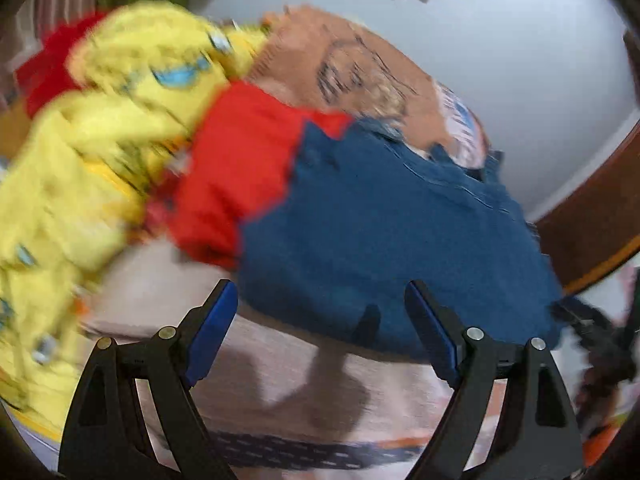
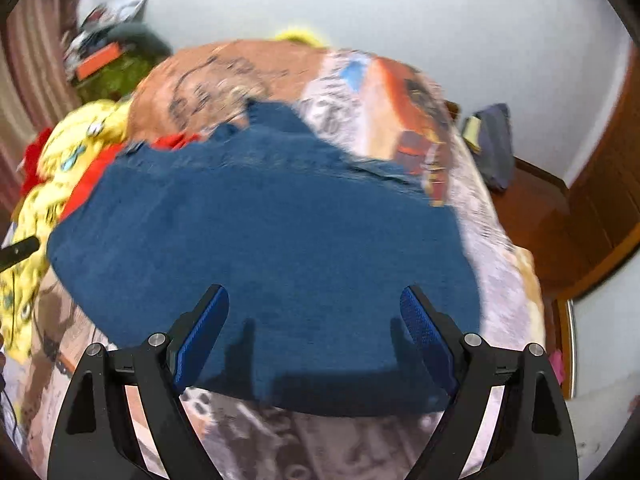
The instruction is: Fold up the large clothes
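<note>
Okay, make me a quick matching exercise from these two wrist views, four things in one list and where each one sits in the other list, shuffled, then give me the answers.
Things:
1. blue garment
2. yellow patterned garment
3. red garment
4. left claw

Places:
A. heaped at the left side of the bed
B. wedged between the yellow heap and the blue cloth
C. spread flat on the printed bedspread, right in front of both claws
D. open, over the blue cloth's near edge

Pairs: 1-C, 2-A, 3-B, 4-D
</note>
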Motion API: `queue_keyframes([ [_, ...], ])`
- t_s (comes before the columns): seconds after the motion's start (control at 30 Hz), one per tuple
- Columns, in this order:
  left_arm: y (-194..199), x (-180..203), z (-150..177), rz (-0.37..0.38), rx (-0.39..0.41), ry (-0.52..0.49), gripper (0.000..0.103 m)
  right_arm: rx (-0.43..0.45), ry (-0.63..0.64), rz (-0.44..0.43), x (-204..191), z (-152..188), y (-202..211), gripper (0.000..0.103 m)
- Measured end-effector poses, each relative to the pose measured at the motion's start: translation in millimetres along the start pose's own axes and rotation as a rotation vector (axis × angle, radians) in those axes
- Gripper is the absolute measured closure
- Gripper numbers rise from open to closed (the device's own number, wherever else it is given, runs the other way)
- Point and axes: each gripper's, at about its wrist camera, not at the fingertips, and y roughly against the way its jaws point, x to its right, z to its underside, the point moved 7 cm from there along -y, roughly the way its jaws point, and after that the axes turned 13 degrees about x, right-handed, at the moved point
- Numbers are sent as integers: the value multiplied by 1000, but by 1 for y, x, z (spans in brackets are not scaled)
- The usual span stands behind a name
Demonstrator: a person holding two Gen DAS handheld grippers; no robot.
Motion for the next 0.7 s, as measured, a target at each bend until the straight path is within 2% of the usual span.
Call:
queue_keyframes([
  [0.07, -10, 5, 10, 48, -45, 45, 17, -26, 49, -5, -14, 8, -9, 17],
  [0.13, -18, 8, 18, 62, -74, 72, 17, -52, 92, 0, -23, 18, -18, 17],
  [0.2, -28, 9, 25, 84, -108, 119, 17, -35, 117, 29, -26, 23, -21, 17],
  [0.3, -43, 10, 35, 140, -158, 209, 17, -17, 118, 27, -21, 24, -18, 17],
  [0.4, -53, 9, 33, 190, -147, 294, 18, -39, 68, -1, -15, 25, -20, 17],
  [0.5, -62, 15, 26, 224, -131, 310, 26, -61, -12, -35, -11, 26, -22, 17],
  [0.57, -69, 15, 23, 210, -124, 304, 36, -62, -31, -44, -13, 27, -21, 15],
  [0.7, -60, 15, 16, 167, -108, 285, 46, -58, -16, -31, -17, 27, -22, 15],
])
